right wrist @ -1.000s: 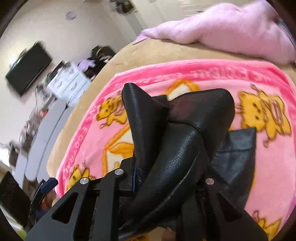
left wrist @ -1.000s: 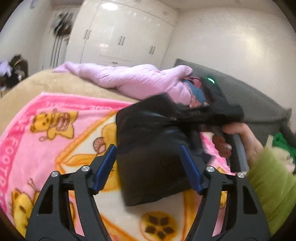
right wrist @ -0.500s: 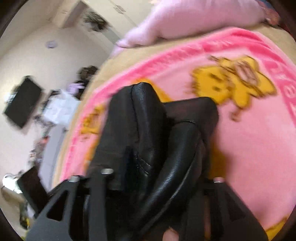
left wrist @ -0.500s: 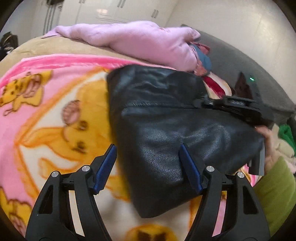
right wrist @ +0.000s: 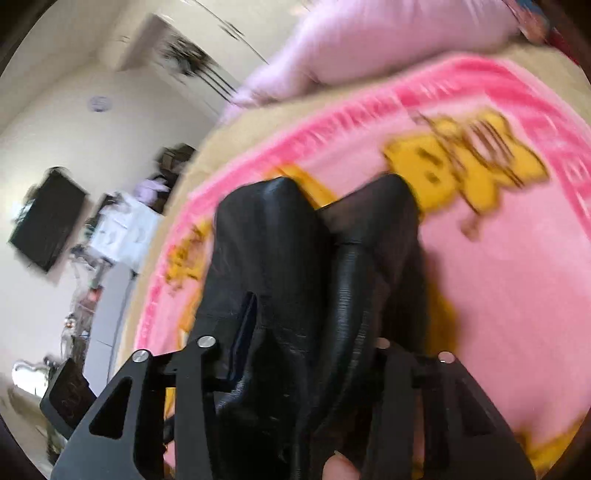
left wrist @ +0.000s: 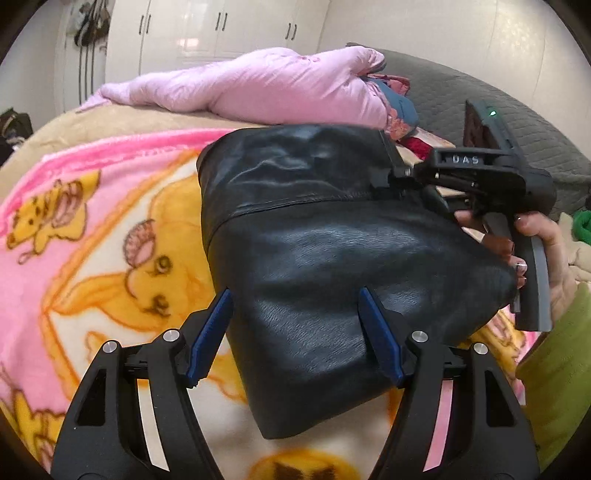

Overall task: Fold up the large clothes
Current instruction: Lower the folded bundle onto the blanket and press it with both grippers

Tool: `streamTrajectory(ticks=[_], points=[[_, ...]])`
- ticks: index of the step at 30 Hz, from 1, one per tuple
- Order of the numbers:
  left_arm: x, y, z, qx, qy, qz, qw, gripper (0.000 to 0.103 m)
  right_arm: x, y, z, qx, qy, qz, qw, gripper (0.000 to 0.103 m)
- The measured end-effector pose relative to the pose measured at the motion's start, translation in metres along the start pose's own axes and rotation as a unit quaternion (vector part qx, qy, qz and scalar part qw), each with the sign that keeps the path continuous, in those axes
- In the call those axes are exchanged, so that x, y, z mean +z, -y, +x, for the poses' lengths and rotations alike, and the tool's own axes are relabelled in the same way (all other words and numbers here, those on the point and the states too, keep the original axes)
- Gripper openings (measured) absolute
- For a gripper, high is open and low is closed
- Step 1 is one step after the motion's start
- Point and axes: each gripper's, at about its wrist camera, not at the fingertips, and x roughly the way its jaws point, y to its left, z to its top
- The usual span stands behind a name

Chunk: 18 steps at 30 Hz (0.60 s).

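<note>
A folded black leather garment (left wrist: pixel 314 240) lies on the pink cartoon blanket (left wrist: pixel 92 240). My left gripper (left wrist: pixel 294 295) hovers open over its near end, one blue pad at the left edge and the other above the leather, neither pinching it. My right gripper (left wrist: pixel 384 177), held by a hand (left wrist: pixel 550 251) in a green sleeve, sits at the garment's far right edge. In the blurred right wrist view, bunched leather folds (right wrist: pixel 266 240) fill the space between the right gripper (right wrist: pixel 317 321) jaws. They stand apart and are closing slightly, and I see no pad pressing.
A pale pink padded coat (left wrist: pixel 258 85) lies along the far side of the bed, with colourful clothes beside it. A grey quilted cover (left wrist: pixel 461 96) is at the right and white wardrobes (left wrist: pixel 221 29) stand behind. A wall television (right wrist: pixel 44 218) and cluttered furniture are off the bed's side.
The garment came down from hanging in the right gripper's tight pinch to lying flat on the blanket. Both grippers sank with it, and the right jaws spread apart.
</note>
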Motion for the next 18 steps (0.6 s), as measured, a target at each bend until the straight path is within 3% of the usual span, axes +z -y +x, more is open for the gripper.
streamTrajectory(ticks=[1,2,3,4,6,7,9,11,14,18], points=[[0.001,-0.003,0.001,0.000,-0.003,-0.003,1.0000,0.061,-0.001,0.002,0.010,-0.018,-0.005,-0.007,1.000,0.041],[0.001,-0.005,0.003,-0.008,-0.010,-0.010,0.9999,0.061,-0.002,0.005,0.018,-0.053,-0.015,-0.009,0.998,0.055],[0.000,-0.007,0.006,-0.018,-0.017,-0.016,0.9996,0.062,-0.004,0.011,0.027,-0.097,-0.028,-0.005,0.995,0.064],[-0.001,-0.007,0.008,-0.020,-0.021,-0.015,0.9995,0.062,-0.005,0.015,0.027,-0.110,-0.027,-0.003,0.994,0.064],[-0.004,-0.002,0.007,-0.014,-0.017,0.002,0.9998,0.062,-0.006,0.020,0.007,-0.120,0.014,0.009,0.993,0.082],[-0.004,-0.001,0.007,-0.014,-0.017,0.004,0.9997,0.062,-0.003,0.021,-0.013,-0.148,0.051,0.014,0.988,0.085],[-0.003,-0.002,0.008,-0.016,-0.017,-0.002,0.9997,0.064,0.000,0.025,-0.046,-0.167,0.105,0.025,0.980,0.086],[-0.003,-0.002,0.008,-0.019,-0.016,-0.005,0.9997,0.066,-0.001,0.020,-0.068,-0.116,0.125,0.032,0.985,0.085],[-0.004,0.000,0.009,-0.017,-0.014,-0.006,0.9997,0.067,-0.008,-0.007,-0.063,-0.089,0.098,-0.013,0.991,0.081],[-0.005,0.003,0.008,-0.013,-0.012,-0.004,0.9998,0.068,-0.015,-0.019,-0.023,-0.084,0.028,-0.016,0.996,0.064]])
